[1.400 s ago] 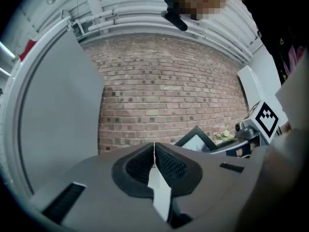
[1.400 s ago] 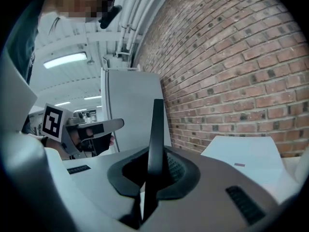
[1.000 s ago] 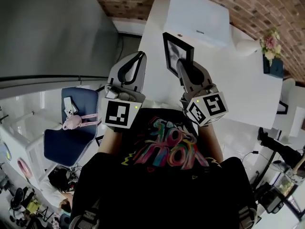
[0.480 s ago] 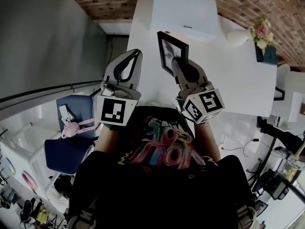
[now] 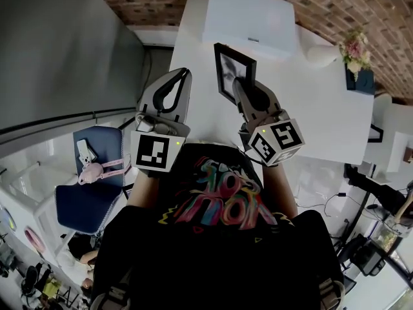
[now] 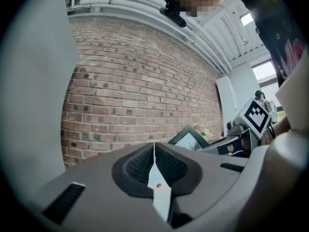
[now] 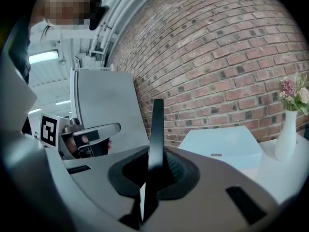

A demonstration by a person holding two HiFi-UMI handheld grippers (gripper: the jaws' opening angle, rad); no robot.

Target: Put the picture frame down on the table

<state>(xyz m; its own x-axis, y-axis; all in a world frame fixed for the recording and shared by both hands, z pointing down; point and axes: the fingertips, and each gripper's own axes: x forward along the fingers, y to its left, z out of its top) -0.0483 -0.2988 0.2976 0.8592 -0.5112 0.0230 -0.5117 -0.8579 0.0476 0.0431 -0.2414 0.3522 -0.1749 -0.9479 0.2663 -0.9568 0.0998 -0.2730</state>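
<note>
A black picture frame [image 5: 231,72] with a grey photo stands upright in the air over the white table [image 5: 316,115], clamped at its lower edge by my right gripper [image 5: 242,86]. In the right gripper view the picture frame [image 7: 155,129] shows edge-on as a thin black strip between the jaws of my right gripper [image 7: 153,170]. My left gripper [image 5: 182,76] hovers to the left of the frame, shut with nothing in it. From the left gripper view, the frame [image 6: 189,139] and the right gripper [image 6: 246,134] lie off to the right of my left gripper [image 6: 154,151].
A flat white box [image 5: 255,19] lies at the table's far end against the brick wall [image 5: 335,5]. A white vase [image 7: 286,134] with flowers [image 5: 353,47] stands at the far right beside a dark blue pot [image 5: 361,81]. A blue chair [image 5: 90,179] holding a pink toy is on the left.
The view shifted a little from a second ago; both grippers and the frame sit slightly farther over the table. The hold on the frame is the same.
</note>
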